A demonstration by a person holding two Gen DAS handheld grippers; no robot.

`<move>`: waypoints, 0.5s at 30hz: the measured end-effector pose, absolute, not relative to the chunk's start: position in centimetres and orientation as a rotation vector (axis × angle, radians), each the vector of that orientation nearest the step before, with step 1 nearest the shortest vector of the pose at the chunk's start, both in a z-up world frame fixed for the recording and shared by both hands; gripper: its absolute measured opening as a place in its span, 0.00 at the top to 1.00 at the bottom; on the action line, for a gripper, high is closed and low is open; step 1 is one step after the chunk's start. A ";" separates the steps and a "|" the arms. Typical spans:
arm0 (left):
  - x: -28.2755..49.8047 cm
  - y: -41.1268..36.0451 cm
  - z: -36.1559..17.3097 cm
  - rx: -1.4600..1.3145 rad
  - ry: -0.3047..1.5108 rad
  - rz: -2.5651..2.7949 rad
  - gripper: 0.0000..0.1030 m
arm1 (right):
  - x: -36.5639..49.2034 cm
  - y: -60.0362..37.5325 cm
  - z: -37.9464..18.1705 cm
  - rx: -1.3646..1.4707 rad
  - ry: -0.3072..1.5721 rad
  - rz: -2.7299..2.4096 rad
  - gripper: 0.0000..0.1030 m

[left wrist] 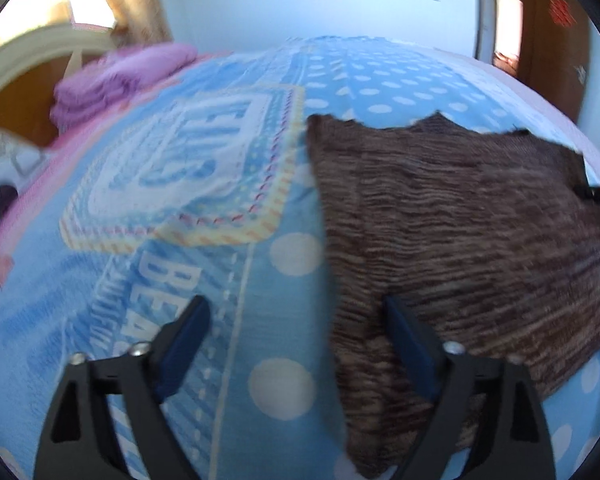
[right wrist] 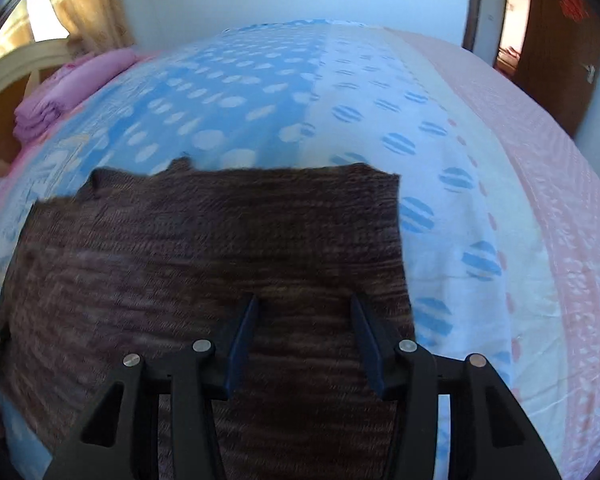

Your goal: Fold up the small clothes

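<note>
The brown knit garment [left wrist: 460,220] lies flat on the bed cover [left wrist: 228,240]. The left gripper [left wrist: 296,316] is wide open over its left edge, holding nothing. The right gripper [right wrist: 304,312], half open and empty, hangs above its right part.

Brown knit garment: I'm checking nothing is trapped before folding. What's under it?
The brown knit garment lies on the blue polka-dot bedsheet. Anything beneath it is hidden.

bedspread lettering [left wrist: 168,280] blurred — garment's [left wrist: 460,240] near edge cropped
</note>
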State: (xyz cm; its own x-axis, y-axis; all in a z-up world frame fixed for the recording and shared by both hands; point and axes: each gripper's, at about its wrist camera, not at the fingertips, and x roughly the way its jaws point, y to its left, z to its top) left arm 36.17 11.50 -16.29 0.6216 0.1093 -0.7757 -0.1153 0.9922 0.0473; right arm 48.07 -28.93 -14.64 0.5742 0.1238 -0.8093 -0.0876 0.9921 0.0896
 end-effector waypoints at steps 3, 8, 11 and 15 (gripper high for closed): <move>36.1 12.5 -16.5 -0.089 0.906 0.102 0.03 | 48.0 -29.0 -14.1 0.045 0.959 0.107 0.52; 35.7 11.5 -16.4 -0.046 0.896 0.110 0.03 | 45.2 -26.7 -11.9 -0.024 0.864 0.152 0.52; 35.8 11.7 -16.4 -0.055 0.896 0.107 0.03 | 43.9 -24.3 -11.8 -0.077 0.850 0.232 0.52; 35.6 11.8 -16.3 -0.062 0.894 0.112 0.02 | 43.7 -22.7 -14.6 -0.138 0.899 0.228 0.50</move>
State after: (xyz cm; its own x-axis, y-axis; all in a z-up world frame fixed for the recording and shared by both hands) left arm 35.60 11.84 -16.35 0.6207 0.0717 -0.7808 -0.1236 0.9923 -0.0071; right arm 43.72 -22.68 -14.59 0.6007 0.1384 -0.7874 -0.2533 0.9671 -0.0232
